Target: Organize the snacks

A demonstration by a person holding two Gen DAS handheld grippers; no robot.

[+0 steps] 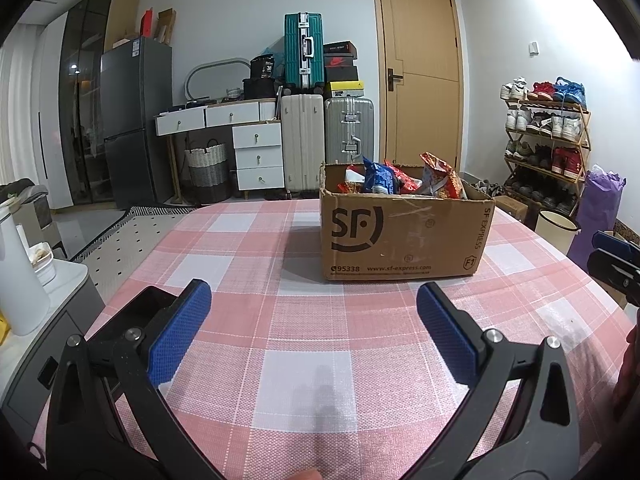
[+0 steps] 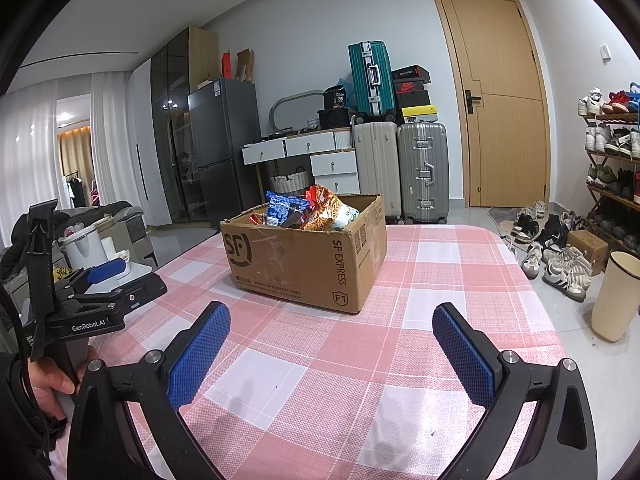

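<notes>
- Left gripper [image 1: 314,320], black frame with blue textured pads: jaws spread wide and empty, held low over the pink-and-white checked tablecloth [image 1: 304,380]; it also appears at the left edge of the right wrist view [image 2: 108,276], gripped from below by a hand [image 2: 50,384].
- Right gripper [image 2: 332,344], same build: jaws likewise released and empty above the cloth; only its tip shows at the right edge of the left wrist view.
- Brown corrugated cardboard box [image 1: 404,232] printed "SF EXPRESS": stands upright on the tablecloth, open at the top, well ahead of both grippers and touched by neither.
- Snack packets: a blue-and-white bag [image 1: 378,178] and a red-and-orange patterned bag [image 1: 442,178] stand inside the box among other red wrappers, their tops rising above the rim.
- Background: a stack of suitcases [image 1: 326,120], a wooden door [image 1: 420,80] and a shoe rack [image 1: 548,140] line the far wall.
</notes>
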